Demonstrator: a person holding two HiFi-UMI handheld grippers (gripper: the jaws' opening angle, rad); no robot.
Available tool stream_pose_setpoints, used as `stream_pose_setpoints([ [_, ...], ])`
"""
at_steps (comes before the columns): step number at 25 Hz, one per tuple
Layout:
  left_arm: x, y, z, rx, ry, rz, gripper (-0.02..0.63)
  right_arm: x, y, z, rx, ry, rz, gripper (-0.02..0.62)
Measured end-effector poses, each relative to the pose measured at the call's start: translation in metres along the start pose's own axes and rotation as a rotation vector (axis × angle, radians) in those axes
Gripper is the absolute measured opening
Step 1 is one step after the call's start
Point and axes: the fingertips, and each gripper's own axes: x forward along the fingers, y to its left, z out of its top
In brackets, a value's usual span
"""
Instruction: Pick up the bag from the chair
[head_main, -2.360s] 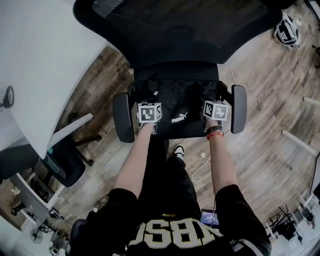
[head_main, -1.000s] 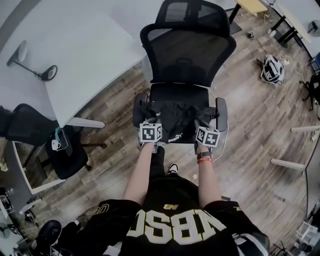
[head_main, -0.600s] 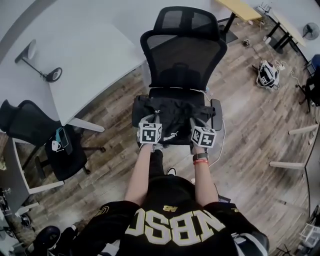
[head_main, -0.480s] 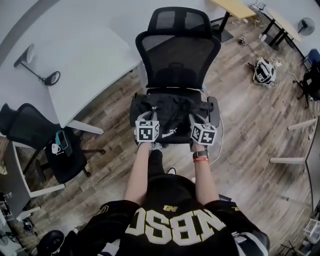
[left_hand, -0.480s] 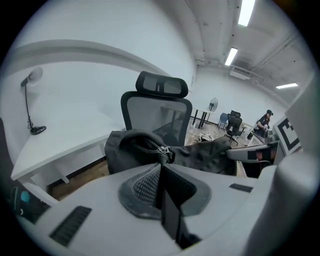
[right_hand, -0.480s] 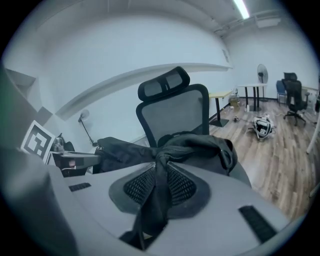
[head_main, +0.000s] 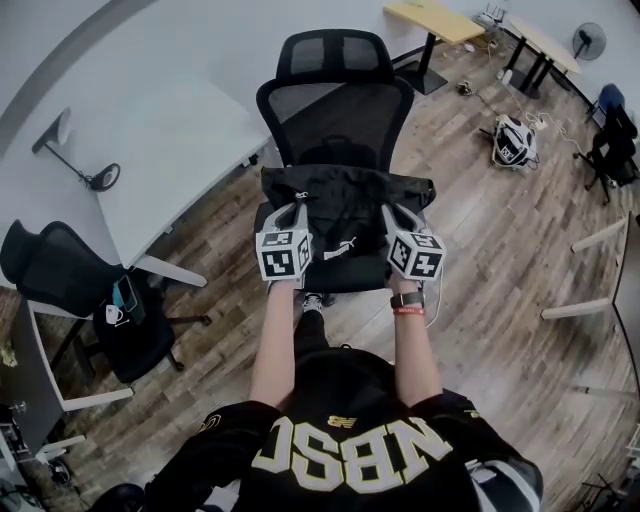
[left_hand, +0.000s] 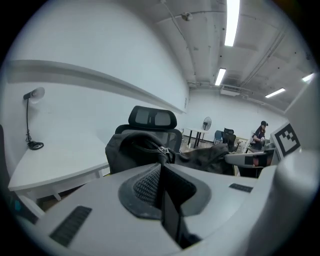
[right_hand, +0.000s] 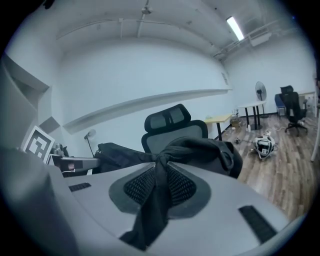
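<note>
Spanning crosswise just above the seat of the chair (head_main: 335, 100), the bag (head_main: 345, 212) hangs between the left gripper (head_main: 297, 210) and right gripper (head_main: 391, 213), each clamped on one end, equally near.

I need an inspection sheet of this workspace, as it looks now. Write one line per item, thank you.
Surface: black office chair on wooden floor.
Job's things: black bag held above the seat between both claws.
Clutter: black-and-white item on floor.
Grippers: left claw shut on bag; right claw shut on bag.
Cables: thin white cable on floor beside chair.
Surroundings: white desk with lamp, second chair.
</note>
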Motion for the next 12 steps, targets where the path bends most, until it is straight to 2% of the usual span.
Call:
stream_pose_setpoints([
  [12,-0.05,-0.034,0.115,0.088,-0.257,-0.012,0.026,-0.053,0.026,0.107,-0.073,-0.232,0.052,0.077],
])
